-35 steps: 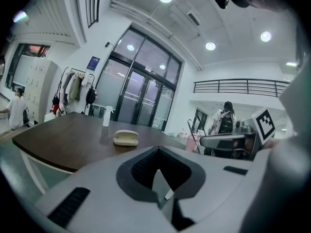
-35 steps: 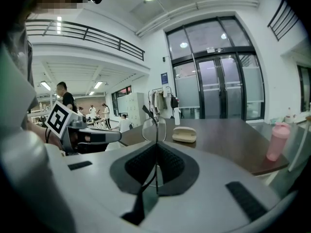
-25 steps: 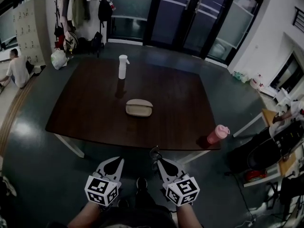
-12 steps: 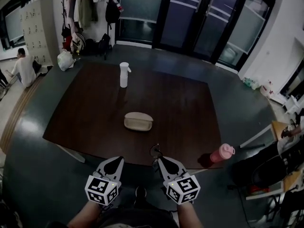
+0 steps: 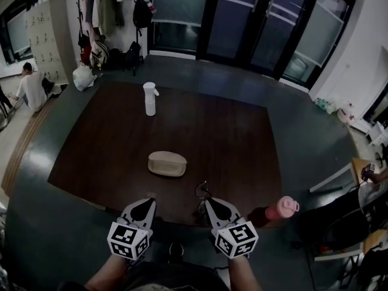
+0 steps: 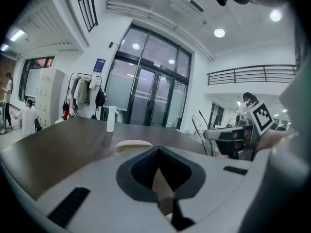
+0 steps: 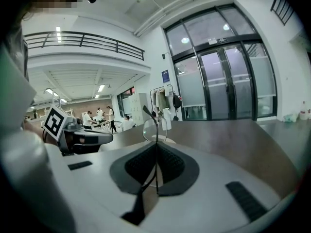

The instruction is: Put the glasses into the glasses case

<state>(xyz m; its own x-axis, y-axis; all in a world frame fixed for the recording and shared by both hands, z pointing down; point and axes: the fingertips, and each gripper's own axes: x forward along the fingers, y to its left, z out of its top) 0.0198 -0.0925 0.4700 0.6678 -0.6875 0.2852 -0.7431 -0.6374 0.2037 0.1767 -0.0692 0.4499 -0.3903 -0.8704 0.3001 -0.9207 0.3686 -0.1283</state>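
Observation:
The beige glasses case (image 5: 167, 163) lies closed on the dark wooden table (image 5: 230, 138), slightly left of centre; it also shows in the left gripper view (image 6: 132, 144). My right gripper (image 5: 209, 204) hangs over the table's near edge, shut on the thin-framed glasses (image 5: 202, 192), which stick up from its jaws (image 7: 154, 125). The right gripper (image 7: 156, 147) pinches them by the frame. My left gripper (image 5: 147, 202) is beside it, left of the glasses, and its jaws (image 6: 156, 152) are shut with nothing between them. Both grippers are short of the case.
A white spray bottle (image 5: 149, 98) stands at the table's far left. A pink bottle (image 5: 278, 209) sits at the near right corner. A coat rack (image 5: 109, 17) and a seated person (image 5: 29, 86) are at the far left, and glass doors (image 5: 242, 23) lie behind.
The view and both grippers have come closer to the table, from the floor in front to its near edge. The glasses stay in the right gripper.

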